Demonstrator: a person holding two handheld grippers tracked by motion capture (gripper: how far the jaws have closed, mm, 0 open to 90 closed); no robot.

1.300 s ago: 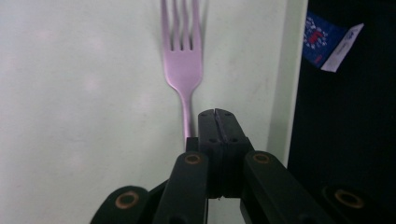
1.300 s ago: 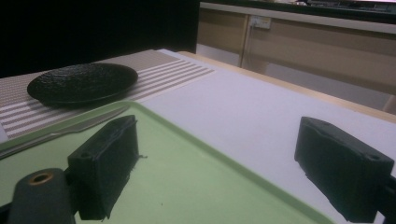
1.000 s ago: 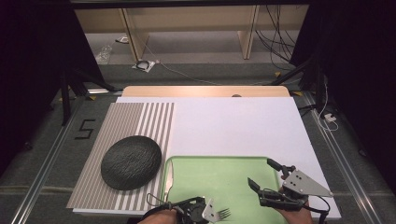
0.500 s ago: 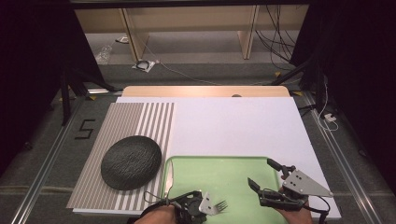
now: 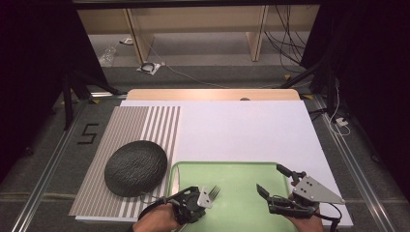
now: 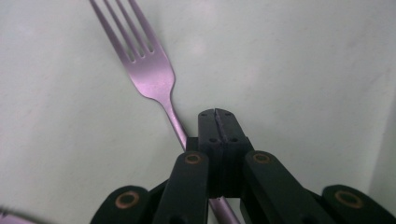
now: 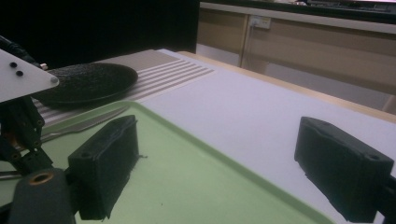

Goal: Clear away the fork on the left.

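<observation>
A metal fork (image 6: 150, 77) has its handle pinched between the black jaws of my left gripper (image 6: 215, 114), tines pointing away over the pale green tray (image 6: 303, 70). From above, the left gripper (image 5: 202, 200) holds the fork (image 5: 214, 192) over the tray's near left part (image 5: 222, 165). My right gripper (image 5: 269, 177) hovers over the tray's near right corner, jaws wide apart with nothing between them. In the right gripper view its two pads (image 7: 105, 168) frame bare tray (image 7: 196, 186).
A black round plate (image 5: 136, 167) lies on the striped mat (image 5: 140, 123) left of the tray. A knife (image 7: 86, 123) rests along the tray's left side. A white sheet (image 5: 241, 128) covers the table behind the tray.
The left gripper has carried the fork away from the table's near edge and slightly left over the tray. The right gripper has stayed where it was, still open.
</observation>
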